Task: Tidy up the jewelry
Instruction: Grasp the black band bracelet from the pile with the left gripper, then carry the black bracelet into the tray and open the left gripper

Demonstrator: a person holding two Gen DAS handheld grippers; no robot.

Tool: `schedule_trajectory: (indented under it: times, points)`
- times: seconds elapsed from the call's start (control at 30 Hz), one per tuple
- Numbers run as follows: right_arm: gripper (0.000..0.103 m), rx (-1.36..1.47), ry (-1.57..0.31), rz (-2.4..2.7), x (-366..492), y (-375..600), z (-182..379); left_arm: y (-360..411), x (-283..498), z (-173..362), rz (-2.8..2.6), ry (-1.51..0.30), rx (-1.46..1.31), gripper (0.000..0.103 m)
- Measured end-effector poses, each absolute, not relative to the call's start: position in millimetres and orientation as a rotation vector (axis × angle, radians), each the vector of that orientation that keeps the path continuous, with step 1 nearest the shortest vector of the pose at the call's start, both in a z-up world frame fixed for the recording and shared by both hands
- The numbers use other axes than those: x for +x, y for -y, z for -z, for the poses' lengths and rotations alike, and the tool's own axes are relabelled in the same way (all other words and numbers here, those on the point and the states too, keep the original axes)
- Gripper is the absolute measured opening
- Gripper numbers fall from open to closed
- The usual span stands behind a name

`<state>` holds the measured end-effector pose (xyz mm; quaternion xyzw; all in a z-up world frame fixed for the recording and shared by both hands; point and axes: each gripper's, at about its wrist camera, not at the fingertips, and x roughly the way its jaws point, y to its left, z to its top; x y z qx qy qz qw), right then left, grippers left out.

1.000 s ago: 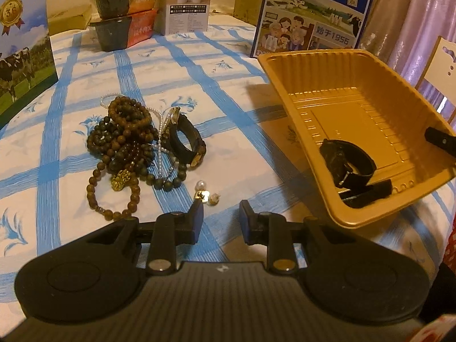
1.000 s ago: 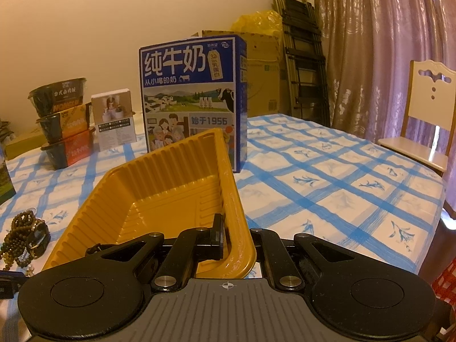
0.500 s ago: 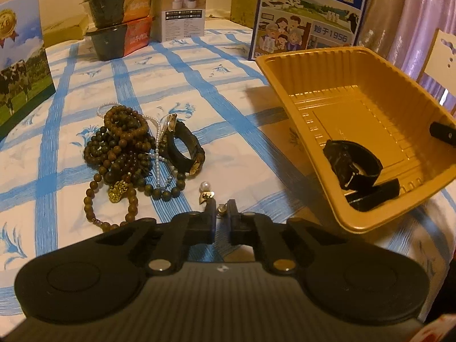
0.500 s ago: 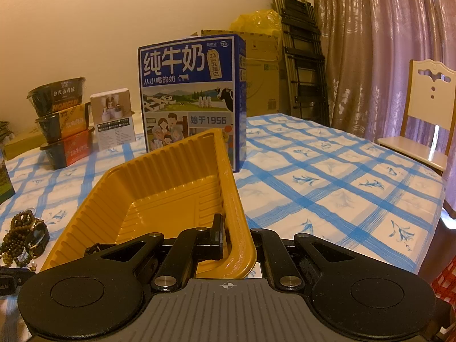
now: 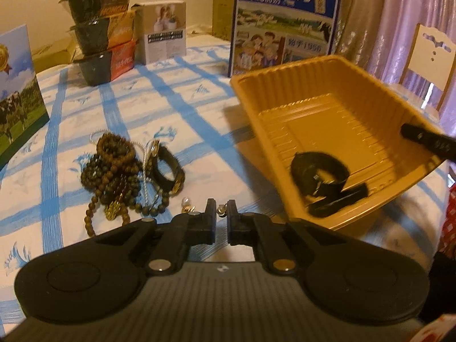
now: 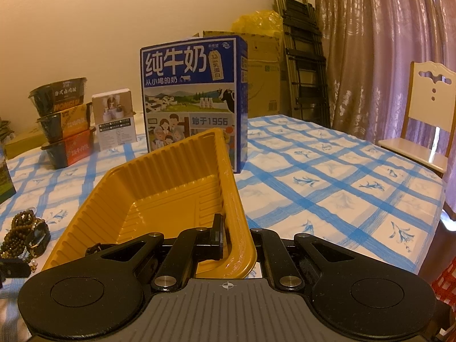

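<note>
In the left wrist view, our left gripper (image 5: 221,209) has its jaws drawn nearly together, with a small gold-and-pearl earring (image 5: 221,209) pinched at the very tips; the piece is tiny and partly hidden, so we take it to be an earring rather than swear to it. A second pearl earring (image 5: 186,203) lies on the blue-checked tablecloth (image 5: 176,105) just left of the fingertips. Beyond it sits a heap of brown bead bracelets (image 5: 114,168), touching a black-strapped watch with a gold case (image 5: 166,168) on its right side. To the right, the yellow plastic tray (image 5: 322,91) is tilted, its near right side raised, and a black watch (image 5: 322,179) lies in its low corner. A black finger (image 5: 427,139) of the other gripper shows at the tray's right rim. A blue milk carton (image 5: 287,20) stands behind the tray.

From the right wrist view, our right gripper (image 6: 236,236) is closed tight on the tray's near wall (image 6: 236,216), one finger (image 6: 216,236) inside the tray and the other outside, holding that edge up off the cloth. The bead pile (image 6: 22,228) shows at far left, well apart from the tray. A pale wooden chair (image 6: 427,114) stands at the table's far right
</note>
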<state>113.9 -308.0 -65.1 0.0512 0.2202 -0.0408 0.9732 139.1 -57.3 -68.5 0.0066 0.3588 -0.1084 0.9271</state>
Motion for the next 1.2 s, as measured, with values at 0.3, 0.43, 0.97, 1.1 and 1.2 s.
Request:
schedule_trajectory:
  times: [0.3,0.43,0.97,1.1,1.2]
  points:
    - [0.007,0.092,-0.437,0.078,114,304,62,76,137,47,0.328,-0.713,-0.042,0.006]
    - [0.007,0.094,-0.436,0.075,114,304,61,96,140,43,0.404,-0.723,-0.068,0.006]
    - [0.006,0.109,-0.443,0.071,115,305,61,158,163,52,0.606,-0.791,-0.135,0.005]
    - [0.006,0.114,-0.446,0.073,116,304,61,158,164,51,0.612,-0.786,-0.147,0.014]
    - [0.006,0.111,-0.445,0.073,115,304,61,155,162,47,0.599,-0.774,-0.148,0.021]
